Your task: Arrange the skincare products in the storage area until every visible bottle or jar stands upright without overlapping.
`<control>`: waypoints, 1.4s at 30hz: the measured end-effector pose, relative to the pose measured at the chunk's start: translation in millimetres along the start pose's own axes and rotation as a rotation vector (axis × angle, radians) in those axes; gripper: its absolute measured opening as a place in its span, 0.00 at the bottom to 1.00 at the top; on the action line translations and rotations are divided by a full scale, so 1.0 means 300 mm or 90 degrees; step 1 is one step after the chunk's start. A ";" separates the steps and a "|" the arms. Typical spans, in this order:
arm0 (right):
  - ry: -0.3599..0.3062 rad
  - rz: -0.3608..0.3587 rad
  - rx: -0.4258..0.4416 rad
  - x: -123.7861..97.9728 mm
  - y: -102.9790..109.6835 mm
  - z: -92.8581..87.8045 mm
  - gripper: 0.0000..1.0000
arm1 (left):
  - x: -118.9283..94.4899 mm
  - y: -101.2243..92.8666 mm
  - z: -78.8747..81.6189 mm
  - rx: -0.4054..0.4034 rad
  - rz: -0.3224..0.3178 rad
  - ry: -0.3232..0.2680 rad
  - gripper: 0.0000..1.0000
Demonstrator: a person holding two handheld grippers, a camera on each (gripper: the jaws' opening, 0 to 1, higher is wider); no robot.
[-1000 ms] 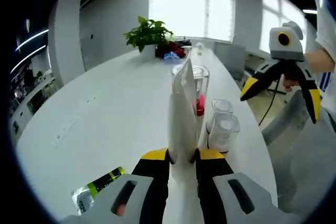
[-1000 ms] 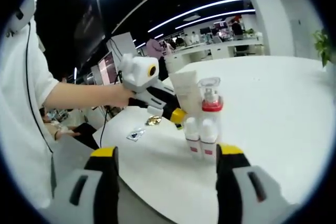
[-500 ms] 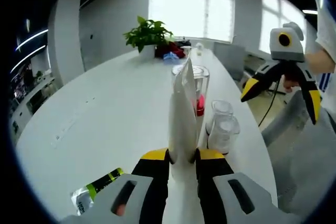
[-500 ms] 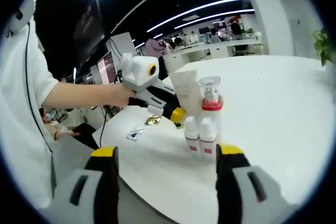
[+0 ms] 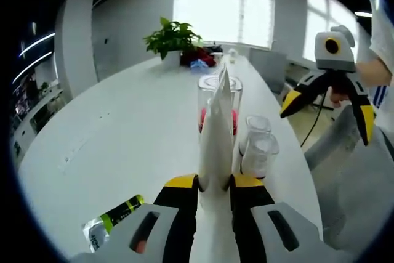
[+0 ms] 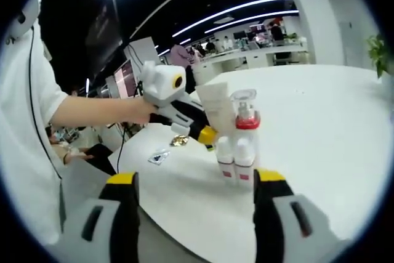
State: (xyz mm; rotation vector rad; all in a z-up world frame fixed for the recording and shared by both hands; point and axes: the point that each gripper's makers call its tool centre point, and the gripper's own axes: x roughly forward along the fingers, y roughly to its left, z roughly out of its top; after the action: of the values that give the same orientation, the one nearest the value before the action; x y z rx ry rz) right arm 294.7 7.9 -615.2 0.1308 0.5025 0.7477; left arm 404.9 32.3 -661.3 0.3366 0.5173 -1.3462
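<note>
My left gripper (image 5: 215, 183) is shut on a white tube (image 5: 217, 130), held upright above the white table (image 5: 123, 133). Behind the tube stands a clear-capped bottle with a red collar (image 5: 230, 100), and to its right two small white bottles (image 5: 257, 150). In the right gripper view the same tube (image 6: 216, 106) leans by the red-collared bottle (image 6: 245, 110), with the two small white bottles (image 6: 235, 158) in front. My right gripper (image 6: 195, 183) is open and holds nothing, hanging off the table's edge; it also appears at the right of the left gripper view (image 5: 326, 100).
A green and black sachet (image 5: 114, 217) lies near the table's front left. A potted plant (image 5: 170, 40) and red and blue items stand at the far end. Small packets (image 6: 159, 157) lie on the table near the person's arm (image 6: 92, 112).
The left gripper has tipped and shifted slightly with the tube, so the red-collared bottle now sits a little higher and further left behind it. The right gripper has stayed put.
</note>
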 end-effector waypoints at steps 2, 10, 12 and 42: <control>0.000 -0.001 0.001 -0.002 -0.001 0.000 0.76 | 0.003 0.000 -0.012 -0.001 0.001 0.013 0.18; 0.001 -0.003 0.000 -0.005 -0.001 -0.001 0.76 | -0.010 0.005 -0.023 -0.007 0.008 0.023 0.24; 0.001 -0.003 -0.002 -0.004 0.000 0.001 0.76 | -0.017 0.008 -0.024 -0.008 0.012 0.024 0.25; -0.009 -0.017 -0.011 -0.018 0.017 0.032 0.85 | -0.193 -0.072 -0.074 -0.073 0.082 0.023 0.50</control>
State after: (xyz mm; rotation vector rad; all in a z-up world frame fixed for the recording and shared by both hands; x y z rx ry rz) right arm 292.8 8.4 -603.2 0.1134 0.4826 0.7248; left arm 372.3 87.6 -647.4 0.2957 0.5910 -1.1819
